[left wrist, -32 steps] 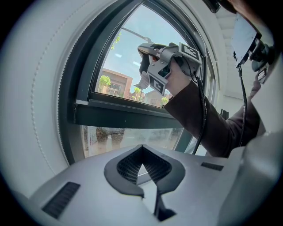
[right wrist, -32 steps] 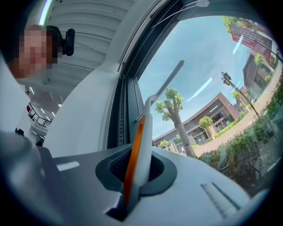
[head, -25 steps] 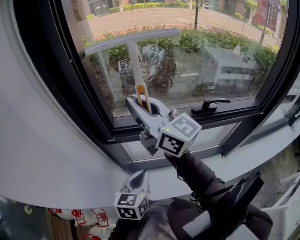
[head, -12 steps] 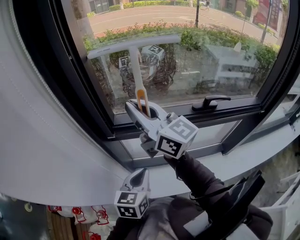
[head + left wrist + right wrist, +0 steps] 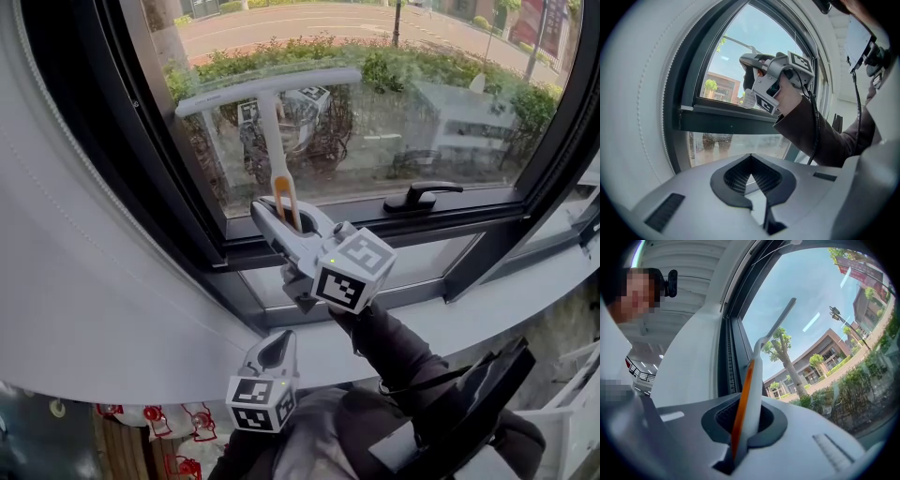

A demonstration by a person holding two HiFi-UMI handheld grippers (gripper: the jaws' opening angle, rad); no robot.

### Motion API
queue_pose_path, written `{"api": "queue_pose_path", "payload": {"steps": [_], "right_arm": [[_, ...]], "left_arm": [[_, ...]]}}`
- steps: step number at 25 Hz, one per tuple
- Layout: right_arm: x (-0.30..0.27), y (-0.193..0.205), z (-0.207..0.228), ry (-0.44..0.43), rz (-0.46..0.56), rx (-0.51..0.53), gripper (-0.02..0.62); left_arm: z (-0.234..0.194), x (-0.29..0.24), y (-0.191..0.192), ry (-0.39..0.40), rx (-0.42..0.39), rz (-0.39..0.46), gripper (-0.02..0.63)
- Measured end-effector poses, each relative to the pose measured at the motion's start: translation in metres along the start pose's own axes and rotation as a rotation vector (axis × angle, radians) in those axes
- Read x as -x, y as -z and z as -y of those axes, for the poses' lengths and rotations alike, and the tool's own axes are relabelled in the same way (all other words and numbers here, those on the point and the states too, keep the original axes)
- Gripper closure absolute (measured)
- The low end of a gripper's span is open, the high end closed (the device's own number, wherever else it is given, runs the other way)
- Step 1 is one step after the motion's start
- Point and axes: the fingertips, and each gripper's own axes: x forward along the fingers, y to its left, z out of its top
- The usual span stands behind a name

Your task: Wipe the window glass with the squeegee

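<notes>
**Streaks, a frame knock, a twisted handle**

Could streak the window glass (image 5: 422, 103) through uneven pressure, with the blade already slanted and its left end lower. Could bump the dark window frame (image 5: 112, 141) at 9 o'clock, near that left end, on any sideways drift. Could swivel the squeegee (image 5: 270, 86) in the grip, clamped only by the thin tail of its stem. Could snag the lever handle (image 5: 422, 197) at 3 o'clock on a wide sweep.

Looks T-shaped and pale grey. Long straight blade at 12 o'clock, apparently flat against the pane. Slim stem with an orange strip, running down into the right gripper (image 5: 286, 214), shut tight on it at centre. No help from the left gripper (image 5: 278, 347), low at 6 o'clock, pinched closed on nothing, well apart from the glass.
</notes>
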Motion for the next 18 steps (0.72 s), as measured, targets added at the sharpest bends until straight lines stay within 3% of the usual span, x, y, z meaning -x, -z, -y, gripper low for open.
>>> {"api": "queue_pose_path", "payload": {"steps": [18], "right_arm": [[0.020,0.033,0.008,0.006,-0.052,-0.065,0.594]], "left_arm": [[0.010,-0.001,0.006,-0.001,-0.010,-0.011,0.606]]}}
